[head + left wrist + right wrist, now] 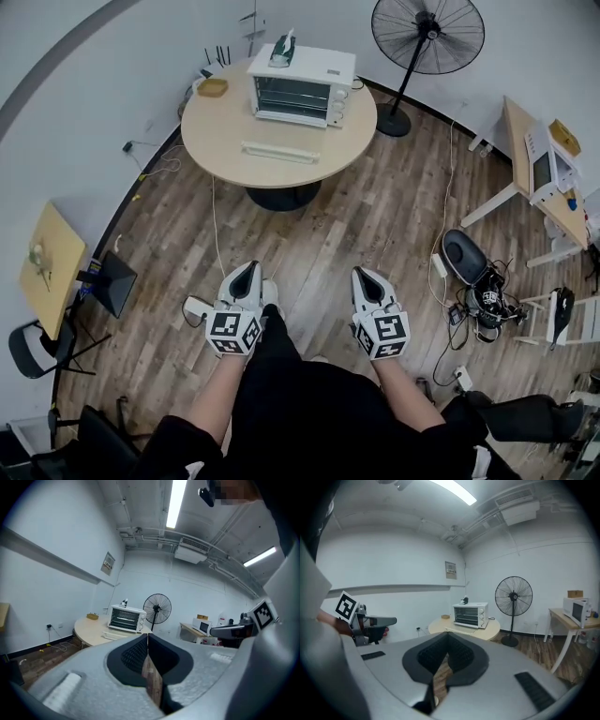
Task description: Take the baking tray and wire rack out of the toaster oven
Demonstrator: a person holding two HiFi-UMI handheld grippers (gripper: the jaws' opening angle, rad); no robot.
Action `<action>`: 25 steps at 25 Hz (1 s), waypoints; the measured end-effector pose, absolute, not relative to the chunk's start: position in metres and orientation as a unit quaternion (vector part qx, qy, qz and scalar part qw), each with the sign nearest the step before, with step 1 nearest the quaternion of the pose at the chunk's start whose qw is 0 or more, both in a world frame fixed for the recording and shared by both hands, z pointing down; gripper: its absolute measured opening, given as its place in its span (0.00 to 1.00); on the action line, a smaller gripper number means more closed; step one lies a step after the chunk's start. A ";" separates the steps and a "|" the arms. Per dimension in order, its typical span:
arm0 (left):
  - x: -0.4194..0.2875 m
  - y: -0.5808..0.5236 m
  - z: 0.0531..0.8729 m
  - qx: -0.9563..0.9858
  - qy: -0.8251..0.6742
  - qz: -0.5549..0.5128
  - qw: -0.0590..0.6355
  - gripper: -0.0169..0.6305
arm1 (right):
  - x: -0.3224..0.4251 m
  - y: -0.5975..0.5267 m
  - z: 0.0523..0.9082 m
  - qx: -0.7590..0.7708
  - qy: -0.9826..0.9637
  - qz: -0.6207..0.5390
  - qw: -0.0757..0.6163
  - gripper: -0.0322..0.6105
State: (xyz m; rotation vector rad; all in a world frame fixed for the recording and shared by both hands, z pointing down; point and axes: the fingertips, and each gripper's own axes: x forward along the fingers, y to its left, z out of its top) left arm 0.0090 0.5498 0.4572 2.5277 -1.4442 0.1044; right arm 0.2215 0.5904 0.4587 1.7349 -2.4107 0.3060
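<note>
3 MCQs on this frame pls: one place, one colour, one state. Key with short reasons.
1. The toaster oven stands on:
A the floor
B the round table
C the side desk

2. The standing fan is:
A white
B red
C black

3. The left gripper and right gripper are:
A both shut, empty
B both wide open
C each holding a tray

Key:
1 B, it sits near the table's far edge.
2 C, its cage, pole and base are black.
3 A, each gripper view shows the fingers together with nothing between.
</note>
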 end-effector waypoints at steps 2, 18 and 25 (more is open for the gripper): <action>0.007 0.521 0.458 0.863 -0.490 0.033 0.119 0.05 | 0.217 0.565 0.455 0.575 -0.808 0.106 0.068 0.05; -0.054 0.297 0.439 0.873 -0.458 0.004 0.166 0.05 | 0.131 0.339 0.428 0.576 -0.804 0.103 0.102 0.05; -0.093 0.246 0.436 0.874 -0.454 -0.014 0.170 0.06 | 0.100 0.284 0.429 0.575 -0.804 0.103 0.113 0.05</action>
